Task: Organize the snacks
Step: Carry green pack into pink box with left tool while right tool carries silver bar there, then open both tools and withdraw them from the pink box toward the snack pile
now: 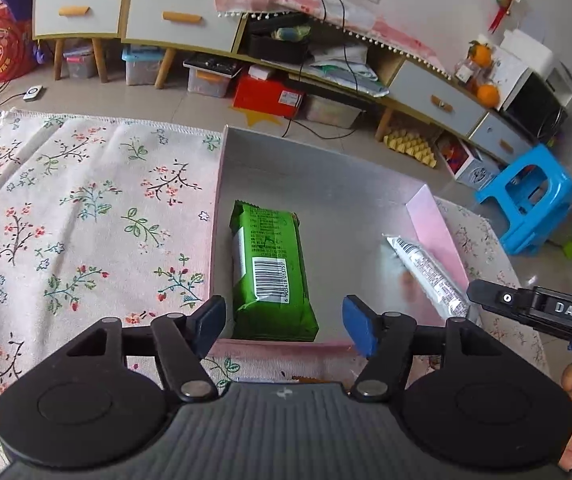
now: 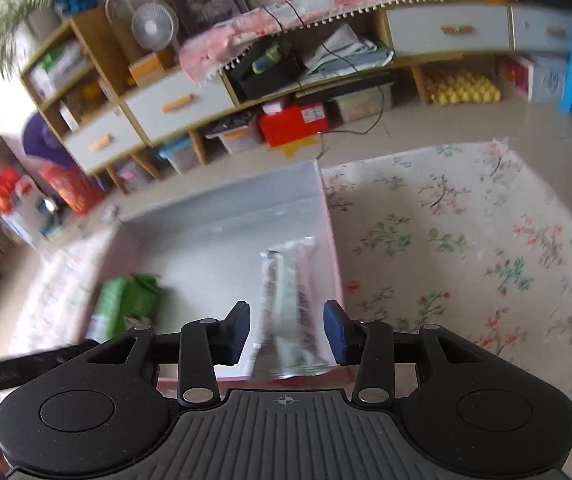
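Observation:
A pink box with a grey floor [image 1: 326, 184] sits on the floral tablecloth. A green snack pack [image 1: 272, 268] lies in its left part, barcode up. A silver snack pack [image 1: 426, 270] leans against the right wall. My left gripper [image 1: 286, 326] is open, just above the box's near edge, over the green pack's near end. My right gripper [image 2: 286, 332] is open, its pads either side of the silver pack [image 2: 290, 312] without gripping it. The right wrist view is blurred; it shows the green pack [image 2: 126, 300] at the left and the box [image 2: 222, 216].
The floral tablecloth [image 1: 86, 216] covers the table on both sides of the box. Beyond the table edge stand a low cabinet with drawers [image 1: 178, 20], storage bins, a red box [image 1: 268, 96] and a blue stool [image 1: 530, 196].

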